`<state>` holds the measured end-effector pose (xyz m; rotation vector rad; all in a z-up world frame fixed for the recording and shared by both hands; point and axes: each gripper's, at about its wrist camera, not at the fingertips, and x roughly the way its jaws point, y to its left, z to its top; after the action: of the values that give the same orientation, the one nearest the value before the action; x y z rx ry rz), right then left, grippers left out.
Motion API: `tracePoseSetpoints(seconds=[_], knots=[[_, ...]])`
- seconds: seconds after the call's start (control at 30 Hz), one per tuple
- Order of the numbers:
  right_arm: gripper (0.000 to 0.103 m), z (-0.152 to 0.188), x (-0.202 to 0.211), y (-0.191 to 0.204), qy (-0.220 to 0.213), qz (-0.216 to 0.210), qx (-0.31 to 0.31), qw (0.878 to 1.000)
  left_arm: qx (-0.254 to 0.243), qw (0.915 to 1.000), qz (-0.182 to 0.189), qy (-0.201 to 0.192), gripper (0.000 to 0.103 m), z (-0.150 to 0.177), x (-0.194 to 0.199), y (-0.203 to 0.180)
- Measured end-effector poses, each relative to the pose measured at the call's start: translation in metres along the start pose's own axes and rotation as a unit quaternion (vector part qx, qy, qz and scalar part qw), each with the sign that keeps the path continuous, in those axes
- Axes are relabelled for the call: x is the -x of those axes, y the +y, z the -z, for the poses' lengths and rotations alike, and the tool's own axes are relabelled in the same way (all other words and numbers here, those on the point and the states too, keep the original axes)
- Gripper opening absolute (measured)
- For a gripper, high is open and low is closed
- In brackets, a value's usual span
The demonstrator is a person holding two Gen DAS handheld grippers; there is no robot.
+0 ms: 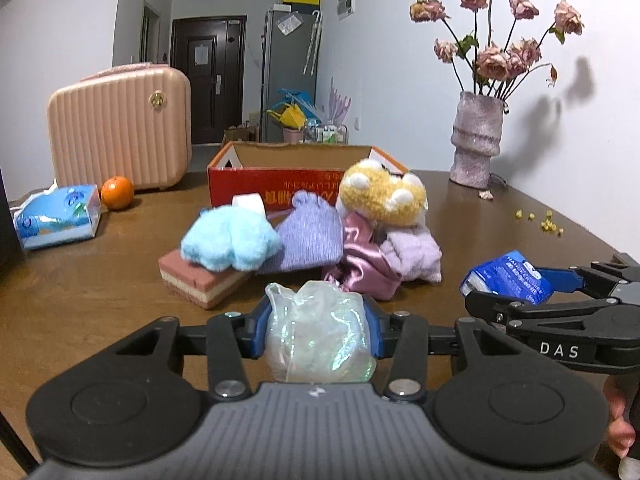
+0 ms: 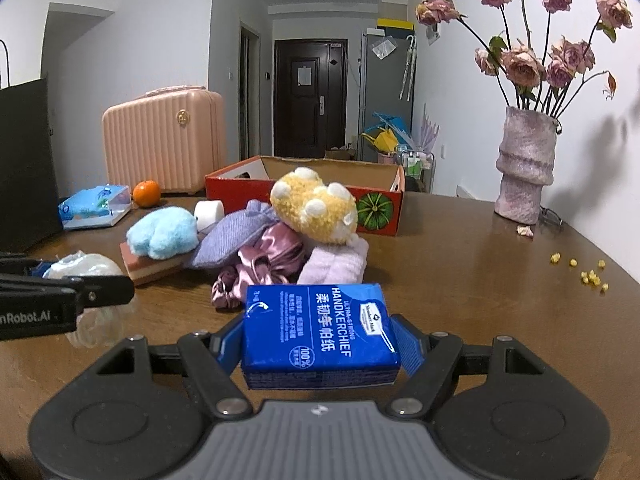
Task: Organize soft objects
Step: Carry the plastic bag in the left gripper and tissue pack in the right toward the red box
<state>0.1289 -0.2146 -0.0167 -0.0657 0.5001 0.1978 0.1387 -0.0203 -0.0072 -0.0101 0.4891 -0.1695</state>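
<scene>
1. The left gripper [image 1: 318, 330] has its jaws closed part-way on a crumpled iridescent plastic bag [image 1: 320, 336], the blue pads pressing it from both sides, in front of the red cardboard box [image 1: 276, 190].
2. The right gripper [image 2: 320, 344] clamps a blue handkerchief pack [image 2: 320, 334] between fairly wide jaws, also on the near side of the box.
3. Between the grippers and the box lies the soft pile on the table [image 1: 100, 280]: a light blue plush [image 1: 230, 242] on a pink layered sponge [image 1: 200, 280], a purple knit piece [image 1: 310, 240], pink satin cloth [image 1: 360, 264], a lilac fluffy cloth [image 1: 416, 256] and a yellow plush toy [image 1: 382, 196] on top, just in front of the box.
4. Left of the box stand a pink suitcase [image 1: 120, 132], an orange [image 1: 117, 193] and a blue tissue box [image 1: 58, 216]; right of it, a vase of dried roses [image 1: 476, 140].
5. Only the right wrist view shows a black bag [image 2: 26, 160] far left of the box, and the pumpkin print [image 2: 374, 208] on the box's side.
6. Only the left wrist view shows the person's fingers [image 1: 618, 420] at the right edge.
7. A white roll [image 2: 209, 212] sits behind the blue plush, near the box.
</scene>
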Motion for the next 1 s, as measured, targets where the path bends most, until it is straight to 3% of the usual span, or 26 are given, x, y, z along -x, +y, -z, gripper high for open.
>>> tracePoseSetpoints(seconds=[0.4, 1.0], knots=[[0.074, -0.028, -0.011, 0.001, -0.024, 0.008, 0.011, 1.000, 0.000, 0.9992, 0.000, -0.040, 0.046, -0.031, -0.005, 0.005], [0.074, -0.080, -0.048, 0.002, -0.062, 0.014, 0.020, 0.998, 0.024, 0.9971, -0.006, -0.073, 0.046, -0.078, -0.043, 0.016]])
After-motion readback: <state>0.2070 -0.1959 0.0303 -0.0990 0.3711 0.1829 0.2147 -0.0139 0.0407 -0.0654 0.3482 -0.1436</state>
